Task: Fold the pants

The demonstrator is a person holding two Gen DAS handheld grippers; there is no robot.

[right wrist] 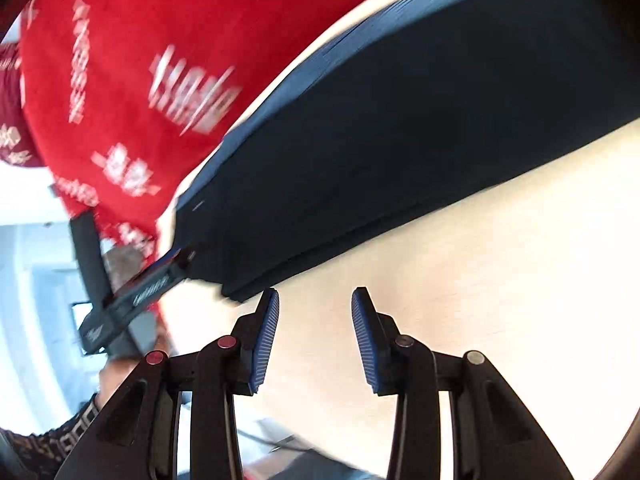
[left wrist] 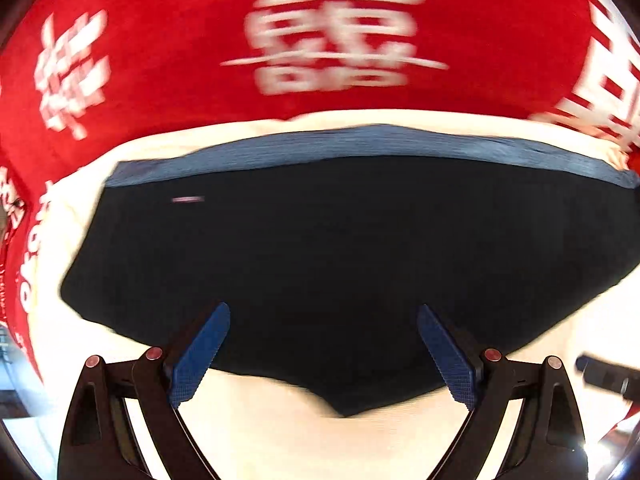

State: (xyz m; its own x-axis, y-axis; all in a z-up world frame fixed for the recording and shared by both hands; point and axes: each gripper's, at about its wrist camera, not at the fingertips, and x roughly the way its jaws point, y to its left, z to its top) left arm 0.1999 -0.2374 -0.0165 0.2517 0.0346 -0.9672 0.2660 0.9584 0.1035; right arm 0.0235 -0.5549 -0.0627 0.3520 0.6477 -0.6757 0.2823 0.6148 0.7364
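Dark navy pants (left wrist: 340, 240) lie flat on a white tabletop (left wrist: 260, 420), their ribbed blue waistband (left wrist: 360, 140) along the far edge. My left gripper (left wrist: 323, 309) hovers above the near part of the pants, pointing steeply down, open wide with nothing between its blue pads (left wrist: 200, 352). In the right wrist view the pants (right wrist: 400, 140) run diagonally, with layered edges at their near corner. My right gripper (right wrist: 316, 292) is partly open over bare tabletop (right wrist: 480, 280), just beside that corner and holding nothing. Both views are motion-blurred.
A red cloth with white printed characters (left wrist: 160, 40) covers the surface beyond the pants and shows as red cloth (right wrist: 120, 80) at the left. A black device (right wrist: 132, 296) held by a hand sits near the pants' left end. A patterned sleeve (right wrist: 60, 440) is at lower left.
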